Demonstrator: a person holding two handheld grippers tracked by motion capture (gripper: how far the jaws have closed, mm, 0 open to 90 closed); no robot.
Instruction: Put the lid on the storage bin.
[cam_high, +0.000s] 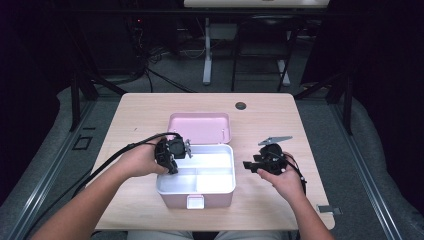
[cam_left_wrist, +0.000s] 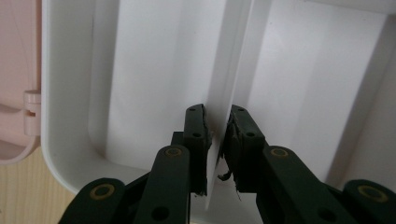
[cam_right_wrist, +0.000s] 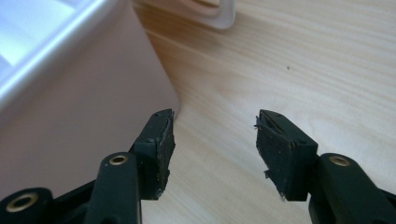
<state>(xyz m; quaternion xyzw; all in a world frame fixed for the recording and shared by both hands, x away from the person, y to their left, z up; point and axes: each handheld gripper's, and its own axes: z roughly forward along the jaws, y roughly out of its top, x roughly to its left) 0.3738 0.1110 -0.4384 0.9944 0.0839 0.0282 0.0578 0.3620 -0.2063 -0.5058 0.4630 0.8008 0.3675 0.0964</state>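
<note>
I find the pink rectangular plastic lunch box (cam_high: 196, 182) at the centre of the high view, on the pale wooden tabletop (cam_high: 260, 120). Its pink lid (cam_high: 200, 127) is already swung back and lies flat above it in the frame, so I judge the opening step done. The white divided inner tray (cam_high: 212, 162) still sits inside the box; lifting it out, if that is the aim, remains.

The left claw (cam_left_wrist: 218, 135) stands over the tray's left part in the high view. In the left gripper view its jaws straddle the thin white divider wall (cam_left_wrist: 224, 70); the gap is narrow, and I cannot tell whether the pads press on it.

The right claw (cam_right_wrist: 215, 142) stands well open and empty, right of the box, low over bare wood beside the pink side wall (cam_right_wrist: 84, 112).

The box's long axis runs left to right across the high view. The opening faces up, the front clasp (cam_high: 195, 201) points to the lower edge, the hinge to the upper.
</note>
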